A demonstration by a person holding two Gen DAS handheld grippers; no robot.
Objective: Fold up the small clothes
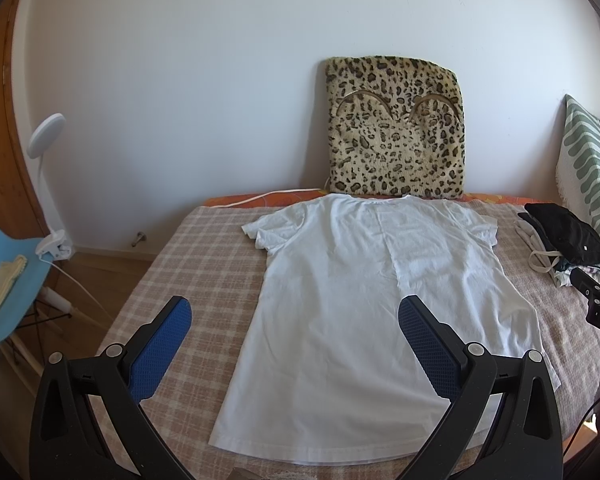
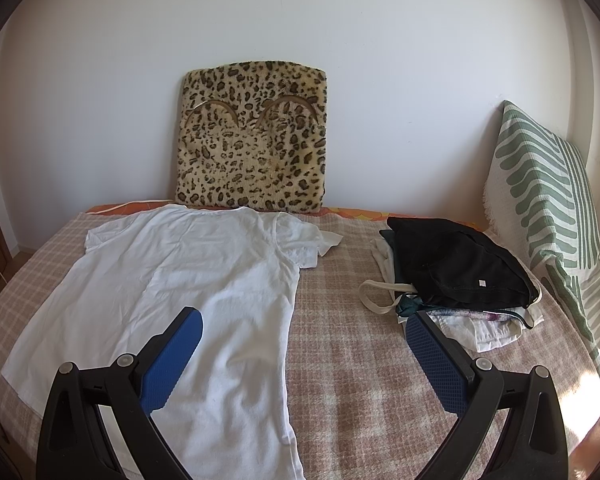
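A white T-shirt (image 1: 360,300) lies spread flat on the checked bed cover (image 1: 188,264), collar toward the wall, hem toward me. My left gripper (image 1: 296,312) hovers open over its lower left part, blue pads apart, nothing between them. In the right wrist view the same T-shirt (image 2: 188,280) lies at the left. My right gripper (image 2: 304,324) stands open above the shirt's right edge and the bare cover (image 2: 360,380), holding nothing. The right gripper's black body (image 1: 598,304) shows at the right edge of the left wrist view.
A pile of clothes topped by a black garment (image 2: 456,268) sits on the right of the bed. A leopard-print cushion (image 2: 252,140) leans on the wall behind the shirt. A green-striped pillow (image 2: 548,200) stands far right. A blue chair (image 1: 8,280) and clip lamp (image 1: 46,136) stand left of the bed.
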